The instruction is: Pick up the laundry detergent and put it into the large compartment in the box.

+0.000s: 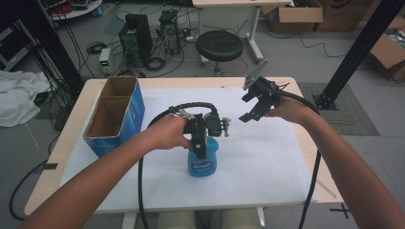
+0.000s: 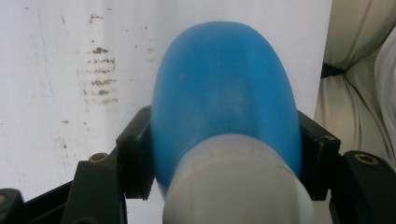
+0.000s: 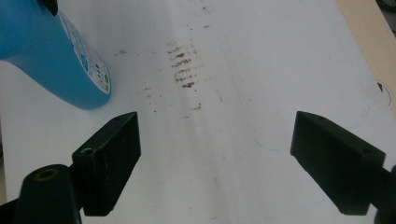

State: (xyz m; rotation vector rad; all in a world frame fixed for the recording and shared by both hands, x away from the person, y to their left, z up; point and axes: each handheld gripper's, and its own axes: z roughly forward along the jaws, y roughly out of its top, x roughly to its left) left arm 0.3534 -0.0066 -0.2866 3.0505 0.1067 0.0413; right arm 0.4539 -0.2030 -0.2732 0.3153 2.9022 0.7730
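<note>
High view puts the blue bottle [image 1: 203,162] upright on the white mat [image 1: 267,162], a little toward six o'clock from the mat's middle, with the left gripper [image 1: 200,143] coming down over its top. In the left gripper view the two black jaws sit against either side of the bottle's [image 2: 224,93] blue shoulder, just above the pale cap [image 2: 233,186], so they are closed on it and nothing else. The body there is rounded and smooth and narrows toward the neck, so I judge the likeliest trouble is the bottle sliding down through the jaws if it is lifted or tilted without a firmer squeeze; a squeeze too hard could dent the soft plastic instead. The right gripper [image 1: 255,102] hovers at about one o'clock from the bottle, well apart from it, and the right gripper view shows its jaws spread wide with nothing between them, only the stained mat [image 3: 261,93] below and the bottle [image 3: 51,56] off at ten o'clock. The open cardboard box [image 1: 114,114] stands at ten o'clock from the bottle, near the mat's edge; a swing that way could clip its wall, and the black cable [image 1: 141,186] looping at seven o'clock could drag on the left hand.
</note>
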